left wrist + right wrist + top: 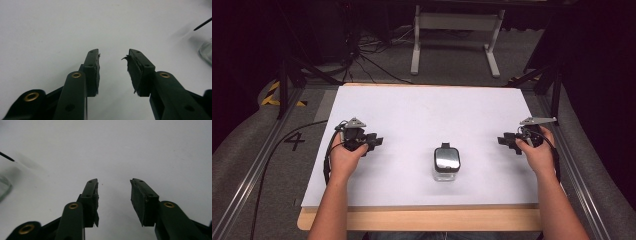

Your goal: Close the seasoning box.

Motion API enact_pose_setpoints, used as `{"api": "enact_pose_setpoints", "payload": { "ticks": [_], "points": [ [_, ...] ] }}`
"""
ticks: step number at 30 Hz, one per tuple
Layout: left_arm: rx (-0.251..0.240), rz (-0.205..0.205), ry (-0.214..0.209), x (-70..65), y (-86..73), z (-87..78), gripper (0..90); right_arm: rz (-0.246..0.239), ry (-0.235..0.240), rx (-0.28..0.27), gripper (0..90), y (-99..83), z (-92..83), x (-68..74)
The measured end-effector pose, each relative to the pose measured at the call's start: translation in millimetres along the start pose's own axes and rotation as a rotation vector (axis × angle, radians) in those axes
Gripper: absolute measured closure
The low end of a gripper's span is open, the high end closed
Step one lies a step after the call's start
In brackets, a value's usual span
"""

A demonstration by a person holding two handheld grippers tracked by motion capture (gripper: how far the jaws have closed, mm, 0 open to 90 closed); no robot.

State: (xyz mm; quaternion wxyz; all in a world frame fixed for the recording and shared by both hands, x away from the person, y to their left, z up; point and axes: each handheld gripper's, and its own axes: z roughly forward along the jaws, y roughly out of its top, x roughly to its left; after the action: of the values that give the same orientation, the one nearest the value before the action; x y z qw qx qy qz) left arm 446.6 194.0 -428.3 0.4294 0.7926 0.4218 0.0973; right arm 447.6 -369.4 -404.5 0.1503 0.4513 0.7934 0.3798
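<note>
A small clear glass jar (446,162) with a shiny lid and a black clasp stands on the white board (422,110), near its front middle. My left gripper (377,141) rests to the jar's left, jaws pointing toward it, open with nothing between them (112,56). The jar's glass edge (207,51) peeks in at the right of the left gripper view. My right gripper (503,141) sits to the jar's right, also aimed inward and open (113,182). A blurred bit of the jar (5,186) is at the left of the right gripper view.
The white board lies on a wooden tabletop (422,219) whose front edge is bare. Metal rails (257,165) run along both sides. A black cable (277,150) trails off to the left. Behind the table stand a white frame (457,30) and tangled cables on grey floor.
</note>
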Motion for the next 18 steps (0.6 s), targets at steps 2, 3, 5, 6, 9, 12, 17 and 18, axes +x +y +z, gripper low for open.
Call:
{"api": "enact_pose_setpoints", "payload": {
  "ticks": [2,3,5,6,9,12,17,18],
  "points": [
    [0.006,-0.011,-0.003,4.1,-4.6,3.2,61.3,0.000,-0.001,0.007,57.5,-3.4,3.6,-2.3],
    [0.004,-0.011,0.003,6.9,-7.5,5.1,61.0,0.002,0.000,0.009,56.7,-5.0,5.5,-2.8],
    [0.012,-0.010,0.014,10.1,-11.1,6.9,60.4,-0.013,-0.008,0.007,55.5,-9.0,9.1,-4.0],
    [0.004,-0.004,0.014,12.1,-12.9,8.8,60.0,-0.023,-0.011,0.006,54.7,-10.5,10.4,-4.2],
    [0.022,0.000,0.014,14.5,-17.8,12.8,58.5,-0.028,-0.011,-0.016,53.5,-16.1,12.7,-3.9],
    [0.023,0.019,0.018,14.3,-19.3,16.4,57.2,-0.035,-0.023,-0.022,53.0,-22.2,16.4,-3.2],
    [0.028,0.038,0.026,10.7,-17.8,19.2,56.4,-0.048,-0.034,-0.019,52.1,-24.7,21.1,-2.2],
    [0.031,0.044,0.030,10.7,-17.6,19.7,56.0,-0.049,-0.033,-0.020,51.9,-24.5,21.5,-1.7]
  ]
}}
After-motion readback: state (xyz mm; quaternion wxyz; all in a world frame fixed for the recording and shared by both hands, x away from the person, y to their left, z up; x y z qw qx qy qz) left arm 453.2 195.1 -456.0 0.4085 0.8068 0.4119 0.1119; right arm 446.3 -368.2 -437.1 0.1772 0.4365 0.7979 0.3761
